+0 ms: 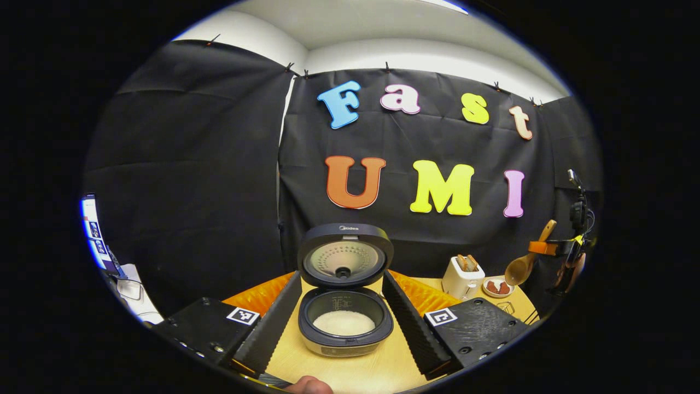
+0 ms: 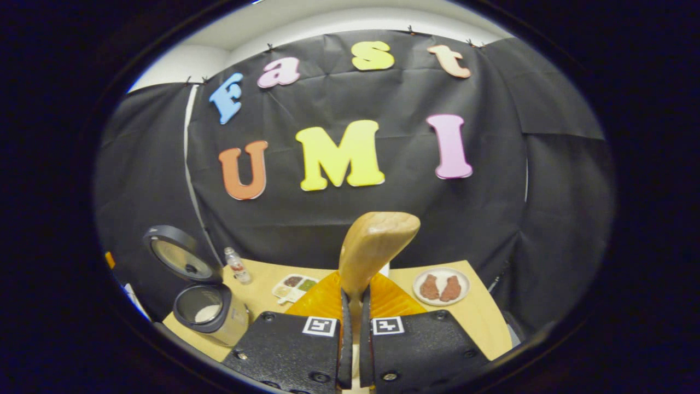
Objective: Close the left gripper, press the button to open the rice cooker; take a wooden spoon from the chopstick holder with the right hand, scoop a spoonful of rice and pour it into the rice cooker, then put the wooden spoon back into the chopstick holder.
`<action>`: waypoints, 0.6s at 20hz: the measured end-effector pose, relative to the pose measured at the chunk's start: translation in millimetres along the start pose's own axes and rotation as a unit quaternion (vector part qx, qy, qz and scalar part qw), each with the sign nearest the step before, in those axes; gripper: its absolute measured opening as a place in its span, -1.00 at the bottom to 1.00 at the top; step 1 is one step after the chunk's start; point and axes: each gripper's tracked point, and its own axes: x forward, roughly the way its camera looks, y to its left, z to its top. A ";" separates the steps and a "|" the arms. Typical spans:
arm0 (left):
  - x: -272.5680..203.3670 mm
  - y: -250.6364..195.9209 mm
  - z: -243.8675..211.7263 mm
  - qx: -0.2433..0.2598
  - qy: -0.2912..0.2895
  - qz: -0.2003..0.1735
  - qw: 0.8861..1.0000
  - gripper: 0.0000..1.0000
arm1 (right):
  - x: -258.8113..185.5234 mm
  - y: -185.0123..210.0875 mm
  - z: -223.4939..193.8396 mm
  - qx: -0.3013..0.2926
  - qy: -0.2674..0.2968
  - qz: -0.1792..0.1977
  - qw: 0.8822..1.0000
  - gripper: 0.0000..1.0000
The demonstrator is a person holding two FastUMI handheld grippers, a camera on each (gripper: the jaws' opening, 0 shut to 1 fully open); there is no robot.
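1. In the left gripper view, the left gripper (image 1: 342, 323) has its fingers spread wide apart, released, one on each side of the rice cooker (image 1: 345, 323).
2. The rice cooker stands on the bench (image 1: 377, 369) with its lid (image 1: 345, 256) raised upright; white rice (image 1: 344, 323) lies in the inner pot.
3. In the right gripper view, the right gripper (image 2: 354, 328) has its fingers clenched on the handle of the wooden spoon (image 2: 374, 246), bowl up, above the bench.
4. A toaster (image 1: 462, 276) and a plate (image 2: 441, 285) of brown food sit toward the bench's far right corner.
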 end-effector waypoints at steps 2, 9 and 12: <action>-0.2 0.0 -2.0 0.005 0.005 -0.003 1.000 0.90 | 12.3 -27.3 -21.9 0.011 0.020 -0.017 1.000 -0.80; -6.4 0.6 -8.2 0.000 0.035 0.015 0.999 0.90 | 52.6 -97.4 -113.6 0.065 0.081 -0.055 0.993 -0.79; -5.1 2.1 -10.9 0.002 0.042 0.027 0.999 0.90 | 65.0 -109.7 -149.7 0.090 0.104 -0.064 0.988 -0.78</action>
